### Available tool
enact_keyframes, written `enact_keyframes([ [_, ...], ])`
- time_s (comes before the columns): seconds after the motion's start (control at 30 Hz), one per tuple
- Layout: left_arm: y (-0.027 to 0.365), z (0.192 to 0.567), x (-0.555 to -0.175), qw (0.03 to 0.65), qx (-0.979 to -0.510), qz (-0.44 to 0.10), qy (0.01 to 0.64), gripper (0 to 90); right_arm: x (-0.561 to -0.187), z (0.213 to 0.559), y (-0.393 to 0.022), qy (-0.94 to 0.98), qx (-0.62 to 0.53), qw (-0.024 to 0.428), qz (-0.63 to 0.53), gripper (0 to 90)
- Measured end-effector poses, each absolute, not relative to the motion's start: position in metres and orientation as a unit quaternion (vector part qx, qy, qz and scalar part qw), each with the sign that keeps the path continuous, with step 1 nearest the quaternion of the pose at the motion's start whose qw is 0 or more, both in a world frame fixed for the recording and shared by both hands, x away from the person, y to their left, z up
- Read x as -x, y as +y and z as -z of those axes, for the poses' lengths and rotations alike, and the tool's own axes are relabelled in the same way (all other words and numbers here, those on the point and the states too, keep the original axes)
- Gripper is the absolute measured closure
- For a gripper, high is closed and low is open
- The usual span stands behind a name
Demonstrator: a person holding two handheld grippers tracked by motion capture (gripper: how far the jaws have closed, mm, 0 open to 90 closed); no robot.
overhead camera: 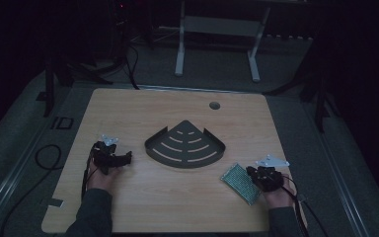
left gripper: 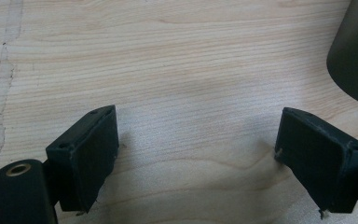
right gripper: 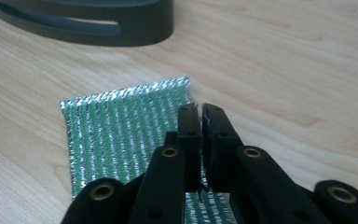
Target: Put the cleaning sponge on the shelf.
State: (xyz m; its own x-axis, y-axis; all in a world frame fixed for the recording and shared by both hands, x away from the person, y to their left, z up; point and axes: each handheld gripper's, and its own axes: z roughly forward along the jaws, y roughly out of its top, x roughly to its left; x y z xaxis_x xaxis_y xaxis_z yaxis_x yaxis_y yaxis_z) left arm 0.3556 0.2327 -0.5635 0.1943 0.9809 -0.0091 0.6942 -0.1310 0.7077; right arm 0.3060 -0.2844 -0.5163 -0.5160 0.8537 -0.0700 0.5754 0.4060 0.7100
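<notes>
The green pad lay right of the grey tray; my right gripper, nearly closed, hovered over its edge, hiding whether it pinched anything. My left gripper rested open left of the tray.

The high view looks down from above the person's side and faces forward across the whole wooden bench. It is far off, so everything looks small.

The left gripper view sits low, very near the wood, and looks along the left gripper. At its top right is the edge of the dark tray, which the high view shows in the middle.

The right gripper view is also low and close. It looks over the right gripper and the shiny green cloth toward the same tray.
</notes>
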Motion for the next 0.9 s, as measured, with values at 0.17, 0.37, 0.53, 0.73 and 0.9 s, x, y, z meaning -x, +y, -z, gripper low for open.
enact_keyframes([
  [0.17,0.233,0.564,-0.356,0.299,-0.713,-0.24,0.588,13.7,-0.311,0.509,-0.289,0.823,-0.429,0.213,-0.306,77.9],
  [0.37,0.233,0.564,-0.356,0.299,-0.713,-0.24,0.588,13.7,-0.317,0.503,-0.288,0.844,-0.405,0.2,-0.291,70.8],
  [0.53,0.233,0.564,-0.356,0.299,-0.713,-0.24,0.588,13.7,-0.324,0.499,-0.286,0.861,-0.386,0.183,-0.277,68.5],
  [0.73,0.233,0.564,-0.356,0.299,-0.713,-0.24,0.588,13.7,-0.331,0.494,-0.288,0.871,-0.378,0.168,-0.264,66.2],
  [0.9,0.233,0.564,-0.356,0.299,-0.712,-0.24,0.588,13.7,-0.339,0.488,-0.293,0.879,-0.372,0.149,-0.26,66.8],
])
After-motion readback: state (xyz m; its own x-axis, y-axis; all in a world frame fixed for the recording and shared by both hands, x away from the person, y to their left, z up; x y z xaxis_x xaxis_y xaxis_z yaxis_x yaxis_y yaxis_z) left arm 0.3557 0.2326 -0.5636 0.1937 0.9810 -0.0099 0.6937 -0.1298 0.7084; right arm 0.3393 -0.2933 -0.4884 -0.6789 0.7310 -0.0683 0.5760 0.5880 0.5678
